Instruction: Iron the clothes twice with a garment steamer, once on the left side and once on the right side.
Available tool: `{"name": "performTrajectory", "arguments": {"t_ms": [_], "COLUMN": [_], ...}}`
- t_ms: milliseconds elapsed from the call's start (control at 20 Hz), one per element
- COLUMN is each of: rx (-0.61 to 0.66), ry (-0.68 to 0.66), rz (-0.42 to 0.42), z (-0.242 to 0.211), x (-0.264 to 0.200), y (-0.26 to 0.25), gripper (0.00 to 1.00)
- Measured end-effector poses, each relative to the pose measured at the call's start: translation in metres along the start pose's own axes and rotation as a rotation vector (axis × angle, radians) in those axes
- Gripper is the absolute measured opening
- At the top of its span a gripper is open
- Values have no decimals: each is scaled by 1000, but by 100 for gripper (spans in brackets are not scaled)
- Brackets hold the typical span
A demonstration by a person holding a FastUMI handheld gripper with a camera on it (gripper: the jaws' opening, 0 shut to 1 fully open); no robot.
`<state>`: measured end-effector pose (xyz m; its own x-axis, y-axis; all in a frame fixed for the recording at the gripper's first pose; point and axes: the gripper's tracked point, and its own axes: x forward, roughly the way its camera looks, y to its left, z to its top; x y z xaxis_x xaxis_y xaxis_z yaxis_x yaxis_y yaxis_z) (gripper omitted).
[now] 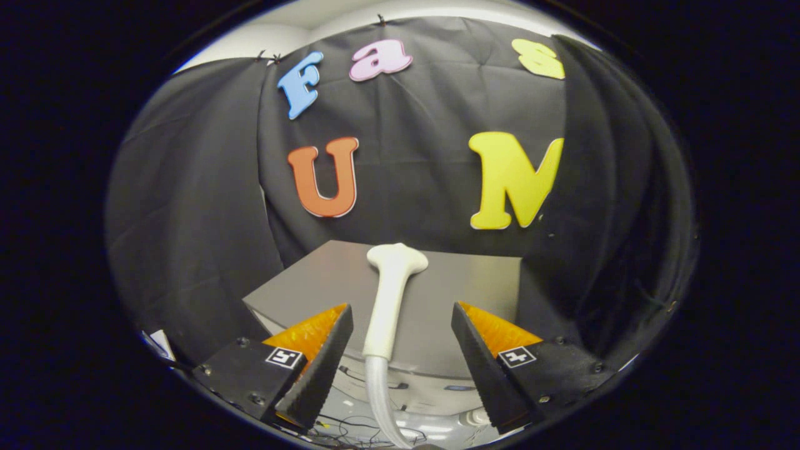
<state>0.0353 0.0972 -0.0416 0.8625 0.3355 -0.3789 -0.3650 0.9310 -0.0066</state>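
steamer (390, 294) on table (312, 281), between open claw (402, 328) fingers

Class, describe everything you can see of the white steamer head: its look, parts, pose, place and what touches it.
The steamer head is off-white, smooth and plastic-looking, with a long handle widening to a flat flared nozzle at its far end. It lies on the grey surface, nozzle pointing toward the black cloth wall. A pale ribbed hose joins its near end and curves down. It sits between the open gripper's fingers, neither touching it.
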Motion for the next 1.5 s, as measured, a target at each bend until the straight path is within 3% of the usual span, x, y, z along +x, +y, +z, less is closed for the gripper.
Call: {"name": "performTrajectory", "arguments": {"t_ms": [200, 400, 500, 550, 600, 650, 850, 1150, 1500], "rx": [-13, -2, -5, -15, -9, 9, 51, 88, 132], "ry": [98, 172, 180, 170, 180, 192, 208, 138, -51], "rz": [-30, -48, -52, -47, -34, -38, 25, 51, 83], "z": [-12, -20, -21, -19, -18, -19, -20, -17, 10], "x": [4, 1, 5, 5, 11, 14, 16, -26, -158], "y": [-3, 0, -1, -1, 1, 1, 5, -9, -30], "gripper": [96, 85, 74, 62, 60, 49, 36, 32, 32]}}
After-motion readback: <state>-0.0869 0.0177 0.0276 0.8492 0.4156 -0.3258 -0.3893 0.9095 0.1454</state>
